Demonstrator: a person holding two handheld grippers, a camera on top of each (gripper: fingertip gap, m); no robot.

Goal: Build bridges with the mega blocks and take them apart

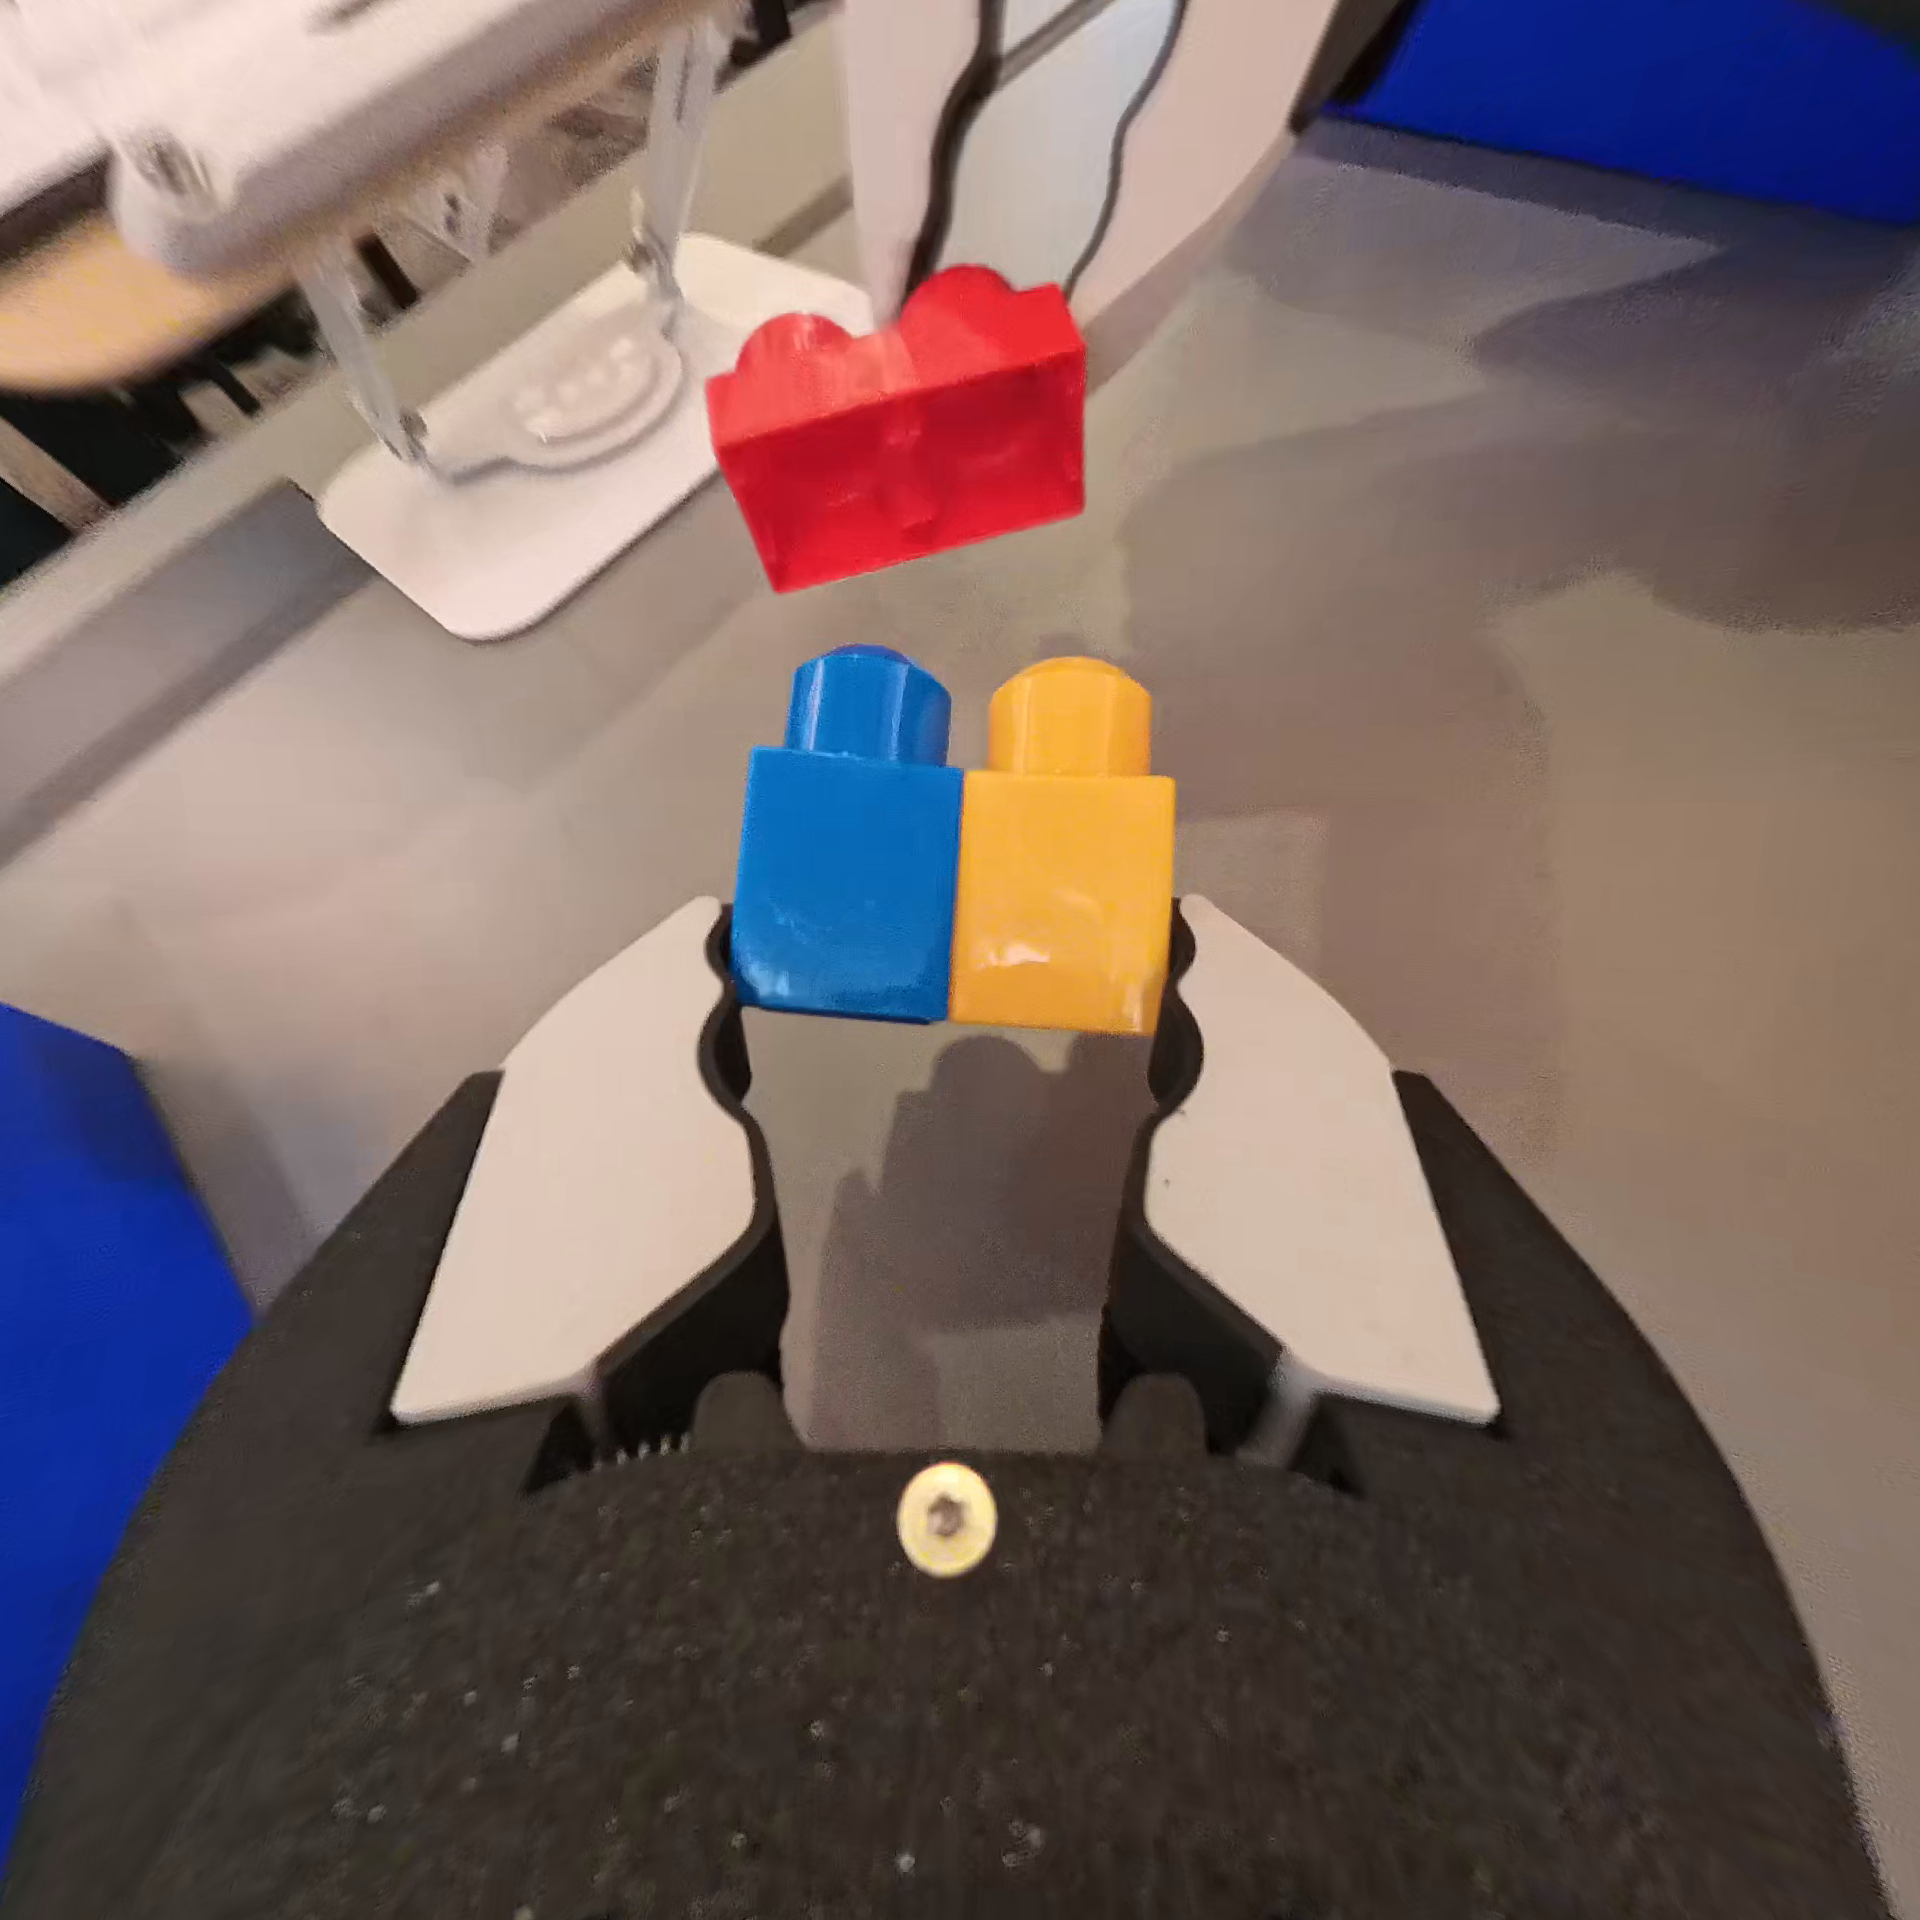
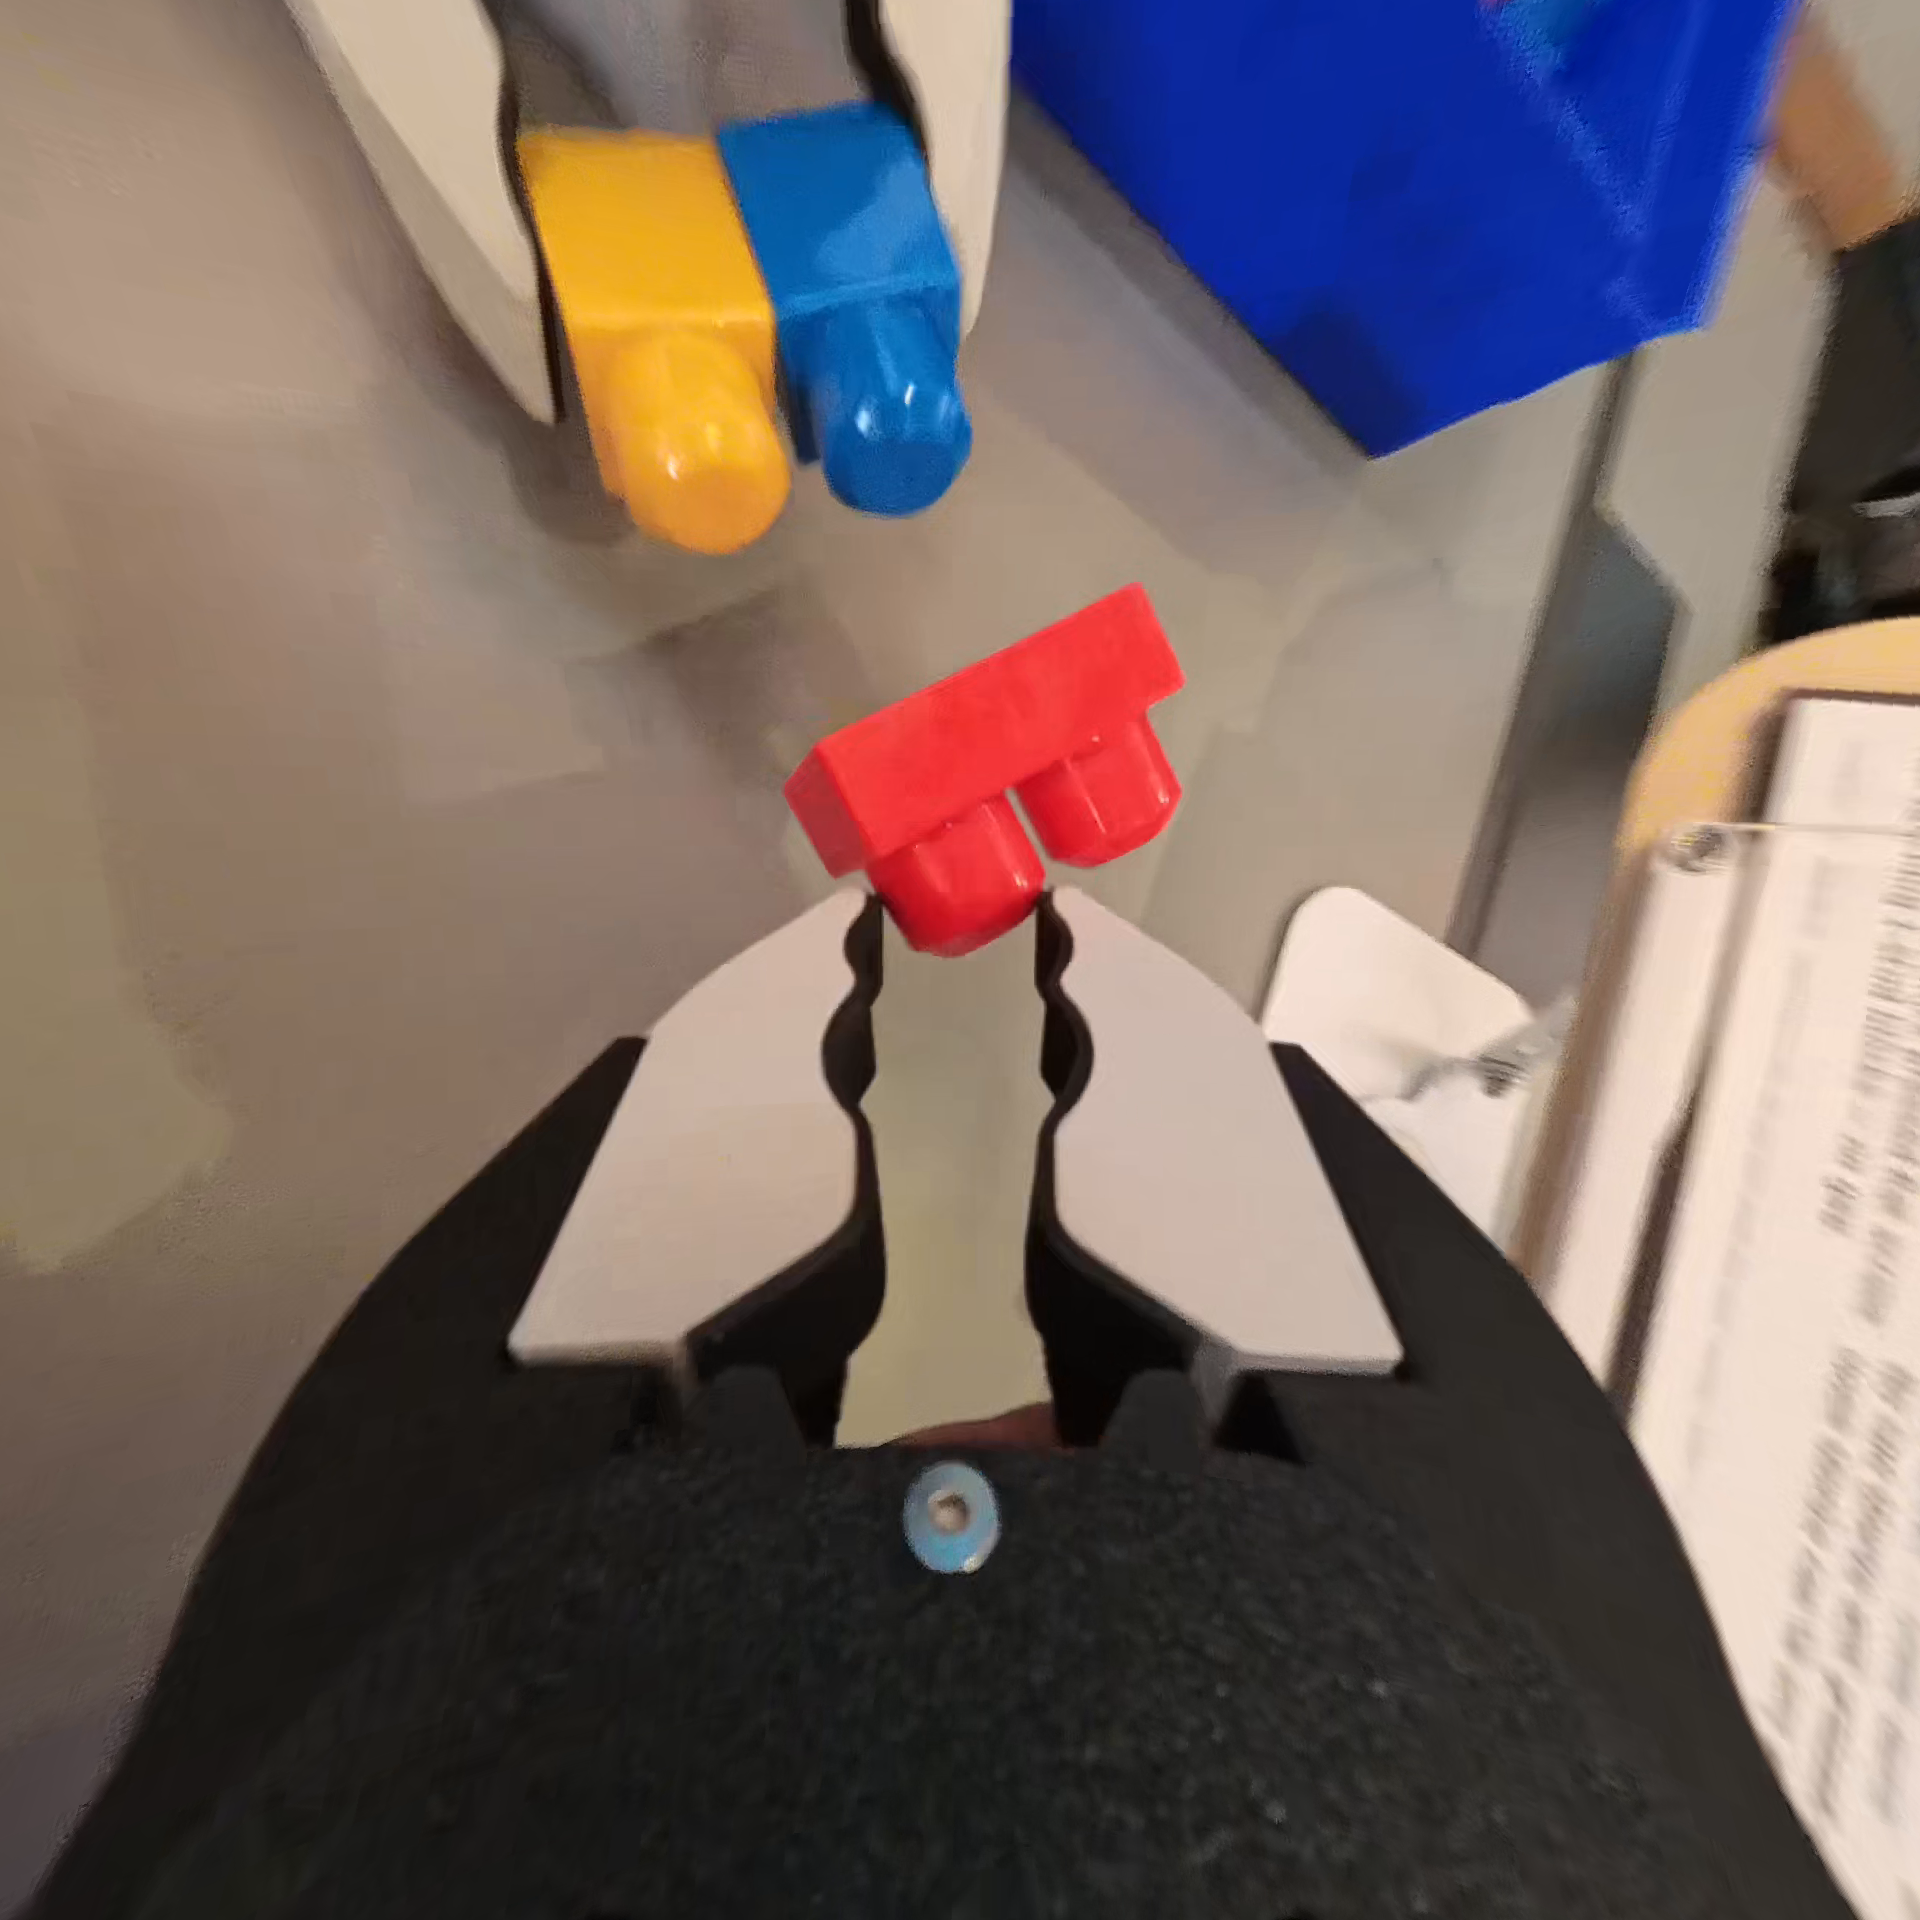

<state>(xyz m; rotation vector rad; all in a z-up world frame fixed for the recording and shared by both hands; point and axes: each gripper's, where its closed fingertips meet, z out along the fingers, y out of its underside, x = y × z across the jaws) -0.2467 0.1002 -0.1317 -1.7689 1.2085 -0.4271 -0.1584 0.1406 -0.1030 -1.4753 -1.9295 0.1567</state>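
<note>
Frame centre, left wrist view: the left gripper (image 1: 951, 961) clamps a blue block (image 1: 847, 883) and yellow block (image 1: 1060, 894) side by side; just above, the right gripper (image 2: 958, 909) pinches a red block (image 1: 899, 436) by one stud.

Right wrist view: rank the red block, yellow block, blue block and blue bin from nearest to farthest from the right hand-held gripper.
1. Red block: one stud pinched at the tips of the right hand-held gripper.
2. Yellow block and blue block: ahead, side by side in the other gripper; too close to call.
3. Blue bin: upper right, seemingly farthest.
</note>
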